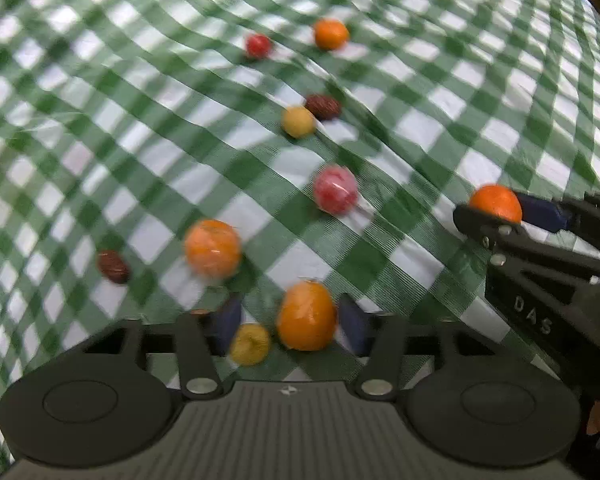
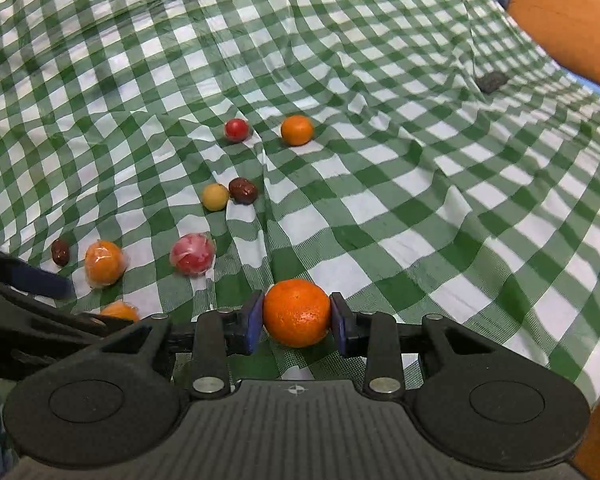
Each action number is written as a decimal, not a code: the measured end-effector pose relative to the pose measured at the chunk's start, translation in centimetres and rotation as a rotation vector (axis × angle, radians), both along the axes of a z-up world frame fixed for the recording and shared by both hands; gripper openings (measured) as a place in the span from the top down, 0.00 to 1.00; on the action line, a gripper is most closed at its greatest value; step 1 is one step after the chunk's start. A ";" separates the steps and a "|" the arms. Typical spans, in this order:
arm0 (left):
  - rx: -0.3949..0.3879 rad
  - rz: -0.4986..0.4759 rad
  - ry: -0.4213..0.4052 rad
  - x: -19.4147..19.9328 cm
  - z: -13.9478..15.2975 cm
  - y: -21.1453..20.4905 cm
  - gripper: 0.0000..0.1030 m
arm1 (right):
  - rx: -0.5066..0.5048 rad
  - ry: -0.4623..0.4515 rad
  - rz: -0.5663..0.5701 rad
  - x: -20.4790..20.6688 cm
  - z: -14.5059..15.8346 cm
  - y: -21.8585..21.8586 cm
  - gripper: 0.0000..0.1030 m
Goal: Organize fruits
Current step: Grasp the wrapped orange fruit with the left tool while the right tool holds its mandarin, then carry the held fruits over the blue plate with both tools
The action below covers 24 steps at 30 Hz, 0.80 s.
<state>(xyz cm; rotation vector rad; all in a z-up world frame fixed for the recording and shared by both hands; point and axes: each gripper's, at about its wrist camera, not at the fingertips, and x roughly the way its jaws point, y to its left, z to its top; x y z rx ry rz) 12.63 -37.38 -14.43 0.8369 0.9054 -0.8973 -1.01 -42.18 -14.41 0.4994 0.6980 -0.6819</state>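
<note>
My right gripper (image 2: 297,320) is shut on a bare orange (image 2: 297,313), with both blue pads pressed on its sides just above the green checked cloth (image 2: 420,200). The left wrist view shows this same orange (image 1: 496,202) at the right. My left gripper (image 1: 290,322) points down over a wrapped orange (image 1: 306,316) and a small yellow fruit (image 1: 250,344). Its jaws stand apart, with a gap between the left pad (image 1: 228,322) and the orange. This view is blurred. In the right wrist view the left gripper (image 2: 100,304) partly hides that wrapped orange (image 2: 120,312).
Loose on the cloth lie a wrapped orange (image 2: 104,263), a wrapped red fruit (image 2: 193,254), two dark dates (image 2: 60,252) (image 2: 243,190), a yellow fruit (image 2: 215,197), a small red fruit (image 2: 236,129) and an orange (image 2: 297,130). A dark lump (image 2: 492,81) and an orange cushion (image 2: 568,28) sit far right.
</note>
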 end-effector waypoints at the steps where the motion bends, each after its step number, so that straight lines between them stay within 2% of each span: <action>1: 0.002 -0.007 0.035 0.2 -0.4 -0.4 0.61 | 0.009 -0.001 -0.005 0.0 0.0 0.0 0.65; 2: 0.010 -0.006 0.060 0.2 -0.7 -0.7 0.65 | 0.016 -0.002 -0.008 0.0 0.0 0.1 0.65; 5: 0.009 0.002 0.063 0.3 -0.8 -0.8 0.66 | 0.016 -0.005 -0.004 0.0 0.1 0.3 0.65; 7: -0.009 0.040 0.082 0.8 -0.2 -0.6 0.67 | 0.004 -0.014 -0.007 0.0 0.2 0.4 0.65; 10: -0.032 0.143 0.063 0.7 2.1 0.8 0.67 | -0.024 -0.041 -0.033 -0.3 0.5 0.4 0.65; 12: -0.018 0.238 0.043 0.4 3.7 1.8 0.67 | -0.040 -0.046 -0.042 -0.5 0.6 0.5 0.65; 15: -0.007 0.352 0.005 -0.3 6.1 4.4 0.66 | -0.068 -0.053 -0.027 -0.6 0.9 0.9 0.65; 19: -0.036 0.424 -0.037 -1.8 9.7 9.5 0.66 | -0.107 -0.043 0.016 -1.1 2.1 2.0 0.65; 24: -0.077 0.510 -0.075 -4.4 13.2 16.0 0.66 | -0.109 -0.065 0.111 -2.6 5.3 4.5 0.65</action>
